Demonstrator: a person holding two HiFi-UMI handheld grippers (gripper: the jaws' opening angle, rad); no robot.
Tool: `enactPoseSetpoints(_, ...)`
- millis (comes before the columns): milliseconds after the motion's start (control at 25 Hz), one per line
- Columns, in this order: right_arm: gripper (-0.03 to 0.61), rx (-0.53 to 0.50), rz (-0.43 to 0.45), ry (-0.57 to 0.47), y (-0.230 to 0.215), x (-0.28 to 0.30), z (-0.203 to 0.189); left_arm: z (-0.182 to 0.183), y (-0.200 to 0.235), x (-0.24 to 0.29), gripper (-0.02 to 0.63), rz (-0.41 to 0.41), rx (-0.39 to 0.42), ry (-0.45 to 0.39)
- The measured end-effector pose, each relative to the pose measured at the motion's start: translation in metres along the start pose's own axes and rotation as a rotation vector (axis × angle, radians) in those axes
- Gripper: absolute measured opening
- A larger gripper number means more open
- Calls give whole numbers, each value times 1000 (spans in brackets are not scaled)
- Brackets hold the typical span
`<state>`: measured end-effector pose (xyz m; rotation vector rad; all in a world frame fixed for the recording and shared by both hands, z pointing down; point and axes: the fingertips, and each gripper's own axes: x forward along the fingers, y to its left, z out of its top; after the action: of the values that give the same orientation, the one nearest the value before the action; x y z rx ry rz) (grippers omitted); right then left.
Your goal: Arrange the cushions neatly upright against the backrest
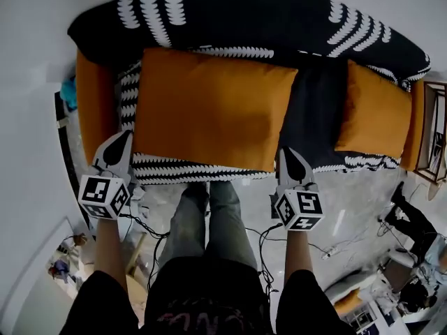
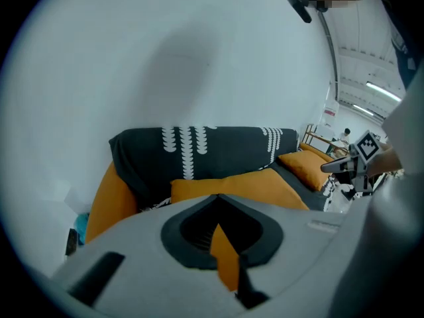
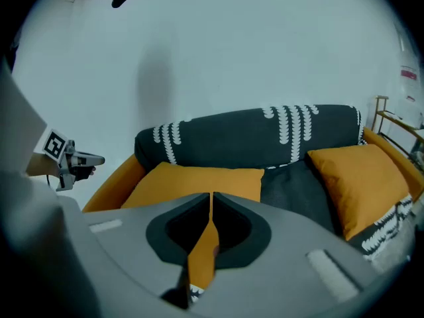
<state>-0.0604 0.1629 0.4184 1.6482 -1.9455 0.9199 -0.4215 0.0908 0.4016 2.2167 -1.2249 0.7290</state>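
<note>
A large orange cushion lies flat on the sofa seat, its far edge near the black, white-patterned backrest. A smaller orange cushion lies tilted at the seat's right end. My left gripper hovers shut and empty by the big cushion's front left corner. Shut and empty too, my right gripper is at that cushion's front right corner. I cannot tell whether either touches the cushion.
Orange armrests close both ends of the sofa. The person's legs stand at the seat's front edge, with cables on the floor. A wooden rack stands right of the sofa, a teal object left of it.
</note>
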Motion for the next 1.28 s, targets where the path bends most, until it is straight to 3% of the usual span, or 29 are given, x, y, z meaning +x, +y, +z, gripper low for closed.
enactPoseSetpoints(160, 31, 29, 13, 52, -15, 31, -16, -11, 9, 32, 2, 13, 57, 76)
enactPoseSetpoints(280, 53, 38, 31, 89, -25, 54, -28, -24, 15, 54, 24, -5, 30, 111)
enactPoseSetpoints(480, 140, 53, 51, 162, -45, 83, -50, -48, 23, 84, 107, -39, -9, 184)
enactPoseSetpoints(640, 256, 91, 77, 207, -60, 111, -62, -59, 29, 117, 181, -58, -78, 209)
enactPoseSetpoints(840, 334, 156, 40, 213, -51, 125, -76, -79, 62, 124, 269, -57, -111, 230)
enactPoseSetpoints(1120, 376, 192, 25, 247, -74, 135, -95, -96, 68, 146, 360, -55, -135, 269)
enactPoseSetpoints(1280, 388, 206, 37, 280, -84, 148, -98, -96, 68, 168, 400, -71, -108, 310)
